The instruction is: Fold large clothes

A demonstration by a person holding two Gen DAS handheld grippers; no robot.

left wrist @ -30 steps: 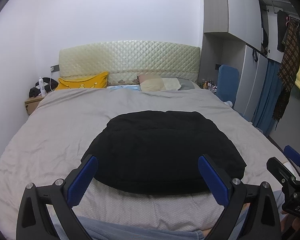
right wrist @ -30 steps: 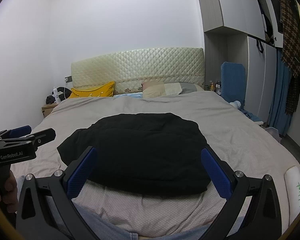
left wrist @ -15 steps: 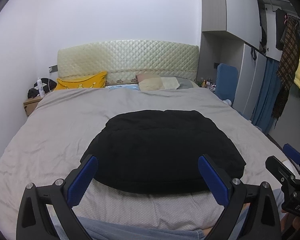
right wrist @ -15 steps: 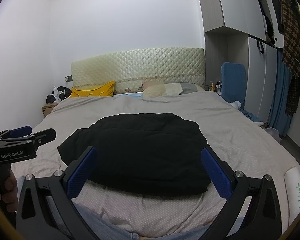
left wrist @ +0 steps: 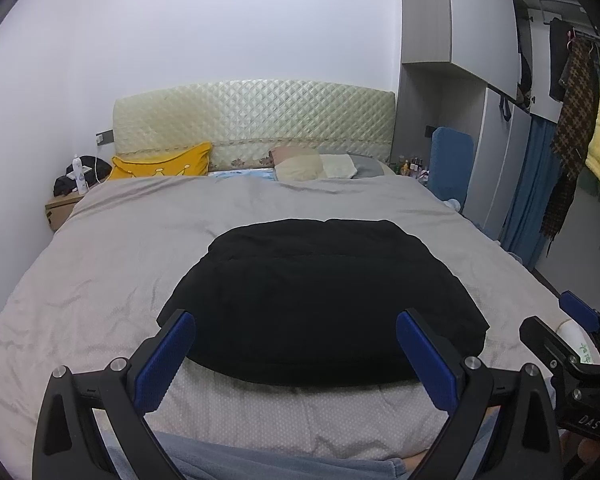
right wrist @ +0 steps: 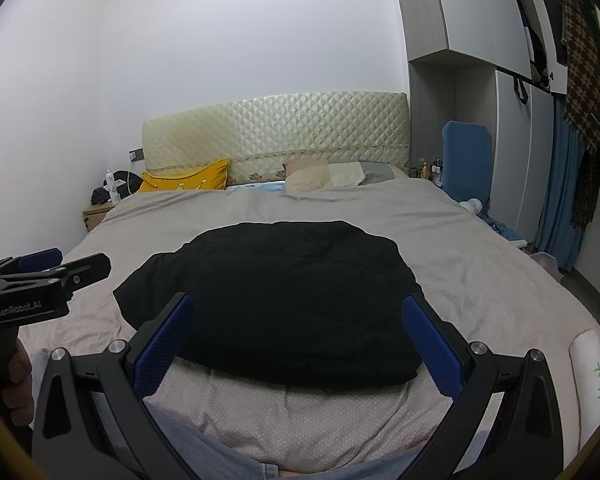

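A large black garment (left wrist: 320, 300) lies folded in a thick rounded pile on the grey bed cover (left wrist: 120, 260), near the foot of the bed; it also shows in the right wrist view (right wrist: 272, 304). My left gripper (left wrist: 296, 360) is open and empty, held just short of the garment's near edge. My right gripper (right wrist: 300, 344) is open and empty, also at the near edge. Each gripper shows at the side of the other's view.
A yellow pillow (left wrist: 160, 164) and beige pillows (left wrist: 300, 162) lie at the quilted headboard (left wrist: 252, 120). A nightstand (left wrist: 62, 210) stands at the left. Wardrobes and hanging clothes (left wrist: 576, 128) line the right wall. A white roll (right wrist: 592, 376) lies at the bed's right edge.
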